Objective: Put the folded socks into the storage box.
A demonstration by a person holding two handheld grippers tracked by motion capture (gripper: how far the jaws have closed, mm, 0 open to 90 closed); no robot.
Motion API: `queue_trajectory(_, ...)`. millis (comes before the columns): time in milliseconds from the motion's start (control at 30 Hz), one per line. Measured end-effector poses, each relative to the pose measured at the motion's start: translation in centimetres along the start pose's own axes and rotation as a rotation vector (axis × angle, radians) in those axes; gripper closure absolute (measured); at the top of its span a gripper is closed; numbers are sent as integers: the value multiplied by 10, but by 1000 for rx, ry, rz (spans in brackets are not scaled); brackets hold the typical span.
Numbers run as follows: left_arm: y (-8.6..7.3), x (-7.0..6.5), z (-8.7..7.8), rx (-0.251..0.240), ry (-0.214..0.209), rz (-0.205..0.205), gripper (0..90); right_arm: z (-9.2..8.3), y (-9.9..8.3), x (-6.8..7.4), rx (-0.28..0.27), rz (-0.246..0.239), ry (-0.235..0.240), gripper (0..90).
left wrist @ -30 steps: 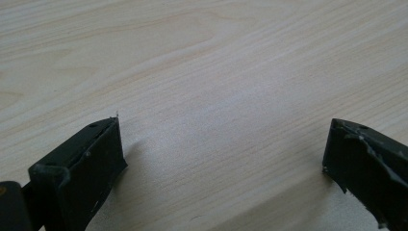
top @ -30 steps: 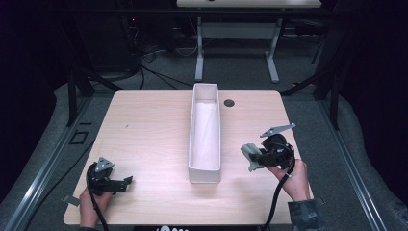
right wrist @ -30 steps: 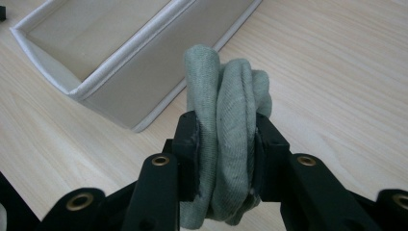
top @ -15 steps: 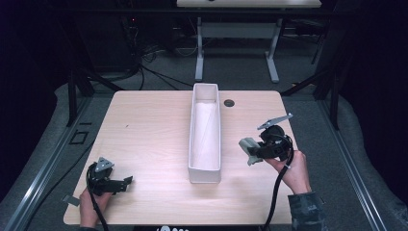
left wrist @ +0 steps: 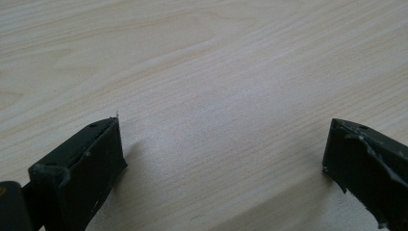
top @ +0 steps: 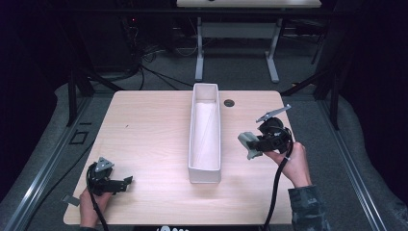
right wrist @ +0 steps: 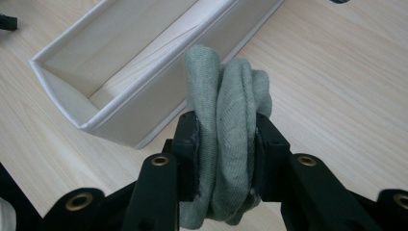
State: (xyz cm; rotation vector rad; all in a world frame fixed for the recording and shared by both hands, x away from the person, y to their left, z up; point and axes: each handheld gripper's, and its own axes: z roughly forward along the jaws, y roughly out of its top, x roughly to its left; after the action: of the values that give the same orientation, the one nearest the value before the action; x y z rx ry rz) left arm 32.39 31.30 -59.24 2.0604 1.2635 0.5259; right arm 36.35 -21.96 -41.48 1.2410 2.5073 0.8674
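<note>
A long white open box (top: 206, 166) lies lengthwise down the middle of the light wooden table (top: 149, 125); its inside looks bare. My right gripper (top: 250, 144) hovers just right of the box, jaws pointing at its side wall, shut on a folded grey-green cloth (top: 246, 143). In the right gripper view the cloth (right wrist: 225, 139) bulges out between the two black jaws of that gripper (right wrist: 225, 144), with the box (right wrist: 130, 67) close ahead. My left gripper (top: 126, 183) rests low at the table's near left corner, and the left gripper view has its jaws (left wrist: 221, 159) wide open over bare wood.
A small dark round grommet (top: 229, 103) is set in the table top just right of the box's far end. Beyond the table stand the white legs of another desk (top: 236, 48) and cables on the dark floor.
My right gripper with the cloth has risen a little and edged toward the box. The left gripper has stayed put.
</note>
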Motion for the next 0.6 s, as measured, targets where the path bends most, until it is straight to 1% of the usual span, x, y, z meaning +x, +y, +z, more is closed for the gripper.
queue_trajectory(33,0,0,0,1,0,0,5,0,1,0,1,-5,-12,676)
queue_trajectory(67,0,0,0,1,0,-1,5,-1,4,-1,7,-8,0,676)
queue_trajectory(133,0,0,0,0,1,0,5,-1,6,-1,5,-7,3,676)
queue_trajectory(167,0,0,0,0,1,0,5,-1,8,-1,10,-10,-9,675)
queue_trajectory(200,0,0,0,1,0,-1,5,-1,9,-2,12,-12,-3,675)
queue_trajectory(233,0,0,0,1,0,0,4,-2,11,-3,13,-15,21,675)
queue_trajectory(267,0,0,0,1,0,0,5,-2,13,-2,16,-13,5,674)
queue_trajectory(433,0,0,0,1,0,0,4,-3,22,-2,19,-25,6,674)
queue_trajectory(600,0,0,0,0,1,0,5,-3,27,-1,24,-31,5,674)
